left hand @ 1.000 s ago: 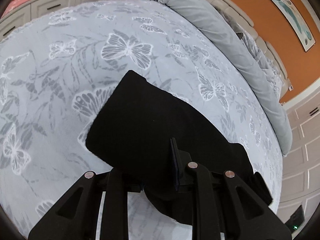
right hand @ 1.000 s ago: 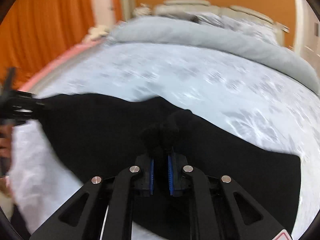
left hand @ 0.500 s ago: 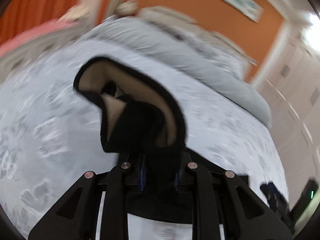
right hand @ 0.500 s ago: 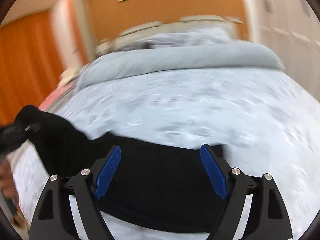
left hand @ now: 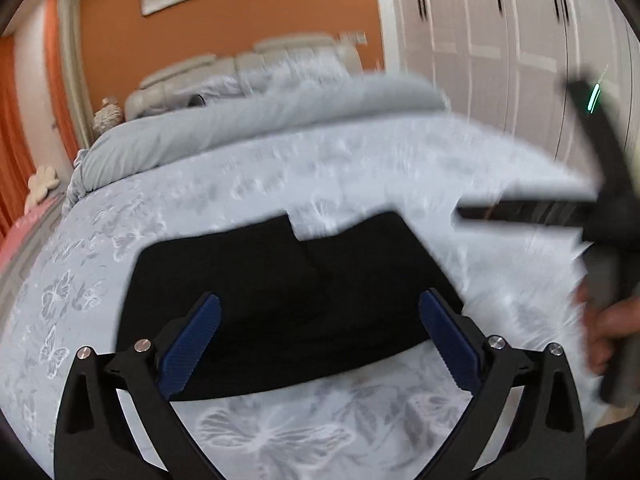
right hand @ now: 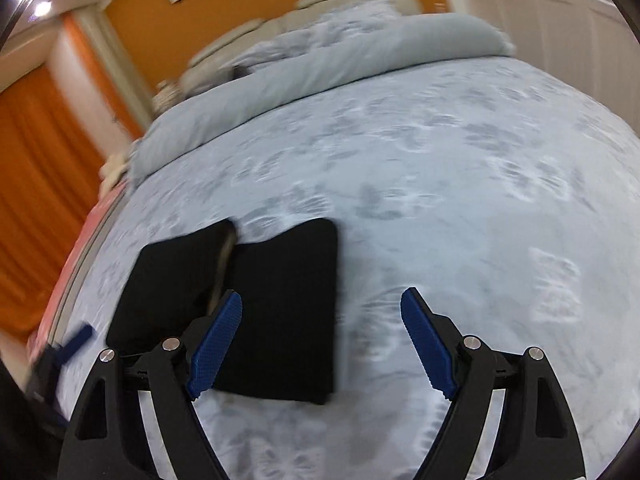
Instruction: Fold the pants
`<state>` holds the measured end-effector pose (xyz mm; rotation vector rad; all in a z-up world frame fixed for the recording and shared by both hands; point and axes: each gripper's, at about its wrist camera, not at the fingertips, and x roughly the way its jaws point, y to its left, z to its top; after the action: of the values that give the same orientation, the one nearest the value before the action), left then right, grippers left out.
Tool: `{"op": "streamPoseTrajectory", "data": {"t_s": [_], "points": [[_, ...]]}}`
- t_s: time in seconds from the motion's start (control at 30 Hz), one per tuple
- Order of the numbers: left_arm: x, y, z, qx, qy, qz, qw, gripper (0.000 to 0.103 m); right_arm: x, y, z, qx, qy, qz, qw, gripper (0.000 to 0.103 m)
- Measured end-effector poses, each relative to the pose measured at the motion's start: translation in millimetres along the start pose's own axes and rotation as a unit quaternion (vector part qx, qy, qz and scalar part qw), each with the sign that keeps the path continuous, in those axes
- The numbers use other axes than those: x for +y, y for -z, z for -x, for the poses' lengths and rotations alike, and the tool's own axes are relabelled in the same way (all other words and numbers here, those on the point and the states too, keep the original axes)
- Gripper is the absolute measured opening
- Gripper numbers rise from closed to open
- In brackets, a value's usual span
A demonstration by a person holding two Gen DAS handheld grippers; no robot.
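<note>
The black pants (left hand: 288, 304) lie folded into a compact block on the bed, with a notch along the far edge. In the right wrist view the pants (right hand: 276, 312) lie left of centre. My left gripper (left hand: 320, 340) is open and empty, raised just in front of the pants. My right gripper (right hand: 320, 344) is open and empty, above the bed to the right of the pants. The right gripper shows blurred at the right edge of the left wrist view (left hand: 520, 214), held by a hand. The left gripper shows at the lower left of the right wrist view (right hand: 60, 356).
The bed has a pale blue butterfly-print cover (right hand: 460, 200). A rolled grey duvet (left hand: 240, 120) and pillows lie at the headboard. White wardrobe doors (left hand: 500, 40) stand on the right, orange curtains (right hand: 40, 160) on the left.
My left gripper let go of the pants fold it was carrying and opened. My right gripper opened earlier and drew back. The pants now lie folded flat.
</note>
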<state>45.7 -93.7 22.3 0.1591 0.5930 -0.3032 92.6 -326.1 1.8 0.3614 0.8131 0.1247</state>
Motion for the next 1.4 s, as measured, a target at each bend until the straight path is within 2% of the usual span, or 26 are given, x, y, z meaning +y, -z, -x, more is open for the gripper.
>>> {"op": "streamPoseTrajectory", "data": {"t_s": [0.1, 0.17, 0.27, 0.37, 0.4, 0.43, 0.47, 0.5, 0.57, 0.67, 0.73, 0.8, 0.87, 0.9, 0.93, 0.97, 1.0, 1.07, 1.1, 1.13, 1.17, 1.2, 1.23, 1.3, 1.4], "points": [[45.9, -3.7, 19.9, -0.014, -0.029, 0.051, 0.9982, 0.098, 25.0, -0.4, -23.3, 0.027, -0.045, 0.005, 0.999, 0.080], [92.1, -4.7, 16.9, 0.000, -0.060, 0.103, 0.9929, 0.098, 40.7, 0.5, -46.6, 0.052, -0.072, -0.004, 0.996, 0.080], [156.4, -0.1, 5.1, 0.034, -0.106, 0.174, 0.9784, 0.098, 65.4, 3.5, -84.2, 0.092, -0.086, -0.004, 0.992, 0.080], [205.9, 8.5, 1.4, 0.044, -0.151, 0.217, 0.9635, 0.098, 81.6, 11.7, -118.4, 0.123, -0.076, -0.004, 0.990, 0.081], [219.7, 10.6, 0.2, 0.050, -0.162, 0.227, 0.9589, 0.098, 88.3, 14.9, -127.4, 0.119, -0.070, -0.002, 0.990, 0.079], [227.7, 12.5, 0.0, 0.053, -0.166, 0.233, 0.9567, 0.098, 95.1, 15.6, -130.5, 0.109, -0.068, 0.007, 0.992, 0.069], [235.8, 14.0, 0.9, 0.055, -0.171, 0.240, 0.9540, 0.098, 103.4, 16.2, -133.6, 0.108, -0.075, 0.020, 0.991, 0.026], [241.2, 15.7, 3.1, 0.058, -0.176, 0.246, 0.9515, 0.098, 113.7, 16.1, -136.0, 0.112, -0.074, 0.028, 0.991, 0.022], [251.3, 19.9, 4.6, 0.065, -0.180, 0.248, 0.9495, 0.098, 125.8, 11.2, -121.1, 0.091, -0.093, 0.038, 0.991, 0.015], [253.5, 21.7, 10.5, 0.071, -0.184, 0.249, 0.9482, 0.098, 133.3, -10.3, -58.7, 0.022, -0.117, 0.049, 0.992, 0.012], [256.0, 21.8, 14.4, 0.070, -0.178, 0.254, 0.9481, 0.098, 125.9, -19.4, -16.6, -0.022, -0.096, 0.068, 0.993, 0.012], [254.7, 23.2, 14.7, 0.071, -0.173, 0.257, 0.9483, 0.098, 101.4, -18.6, 5.9, -0.044, -0.049, 0.073, 0.995, 0.012], [250.1, 25.1, 9.0, 0.078, -0.161, 0.261, 0.9486, 0.098, 67.0, -10.2, -1.3, -0.020, -0.001, 0.059, 0.998, 0.014], [246.7, 26.3, 2.5, 0.088, -0.150, 0.263, 0.9489, 0.098, 45.5, -2.6, -20.6, 0.023, 0.027, 0.050, 0.998, 0.015], [242.4, 27.8, -5.3, 0.101, -0.138, 0.264, 0.9491, 0.098, 27.4, 6.1, -41.6, 0.063, 0.040, 0.035, 0.997, 0.018], [238.3, 28.8, -11.0, 0.110, -0.130, 0.265, 0.9491, 0.098, 13.0, 15.4, -60.0, 0.098, 0.047, 0.020, 0.994, 0.026], [231.3, 31.0, -21.7, 0.126, -0.119, 0.266, 0.9483, 0.098, 1.9, 23.0, -68.9, 0.111, 0.032, 0.004, 0.993, 0.028], [219.7, 32.7, -34.8, 0.145, -0.105, 0.265, 0.9474, 0.098, 1.9, 17.5, -52.1, 0.091, 0.017, -0.010, 0.996, 0.031], [215.6, 33.5, -39.4, 0.150, -0.098, 0.267, 0.9467, 0.098, 5.7, 12.0, -35.6, 0.070, 0.016, -0.006, 0.997, 0.048], [209.5, 34.5, -45.4, 0.156, -0.085, 0.272, 0.9457, 0.098, 8.7, 9.3, -19.3, 0.041, 0.013, 0.003, 0.999, 0.061], [204.6, 35.4, -50.7, 0.161, -0.068, 0.277, 0.9448, 0.098, 10.8, 8.7, -11.1, 0.022, 0.016, 0.010, 1.000, 0.082], [199.7, 36.6, -57.3, 0.168, -0.049, 0.283, 0.9431, 0.098, 10.5, 9.8, -3.5, 0.006, 0.034, 0.019, 0.999, 0.087], [193.4, 39.6, -68.4, 0.183, -0.019, 0.292, 0.9385, 0.098, 12.0, 10.9, -5.2, 0.012, 0.042, 0.021, 0.999, 0.087], [185.1, 48.9, -86.9, 0.207, 0.025, 0.310, 0.9274, 0.098, 5.0, 16.4, -21.9, 0.051, 0.030, 0.001, 0.998, 0.087], [179.1, 66.6, -110.9, 0.239, 0.078, 0.355, 0.9003, 0.098, -5.9, 27.1, -60.8, 0.116, 0.007, -0.045, 0.992, 0.087]]}}
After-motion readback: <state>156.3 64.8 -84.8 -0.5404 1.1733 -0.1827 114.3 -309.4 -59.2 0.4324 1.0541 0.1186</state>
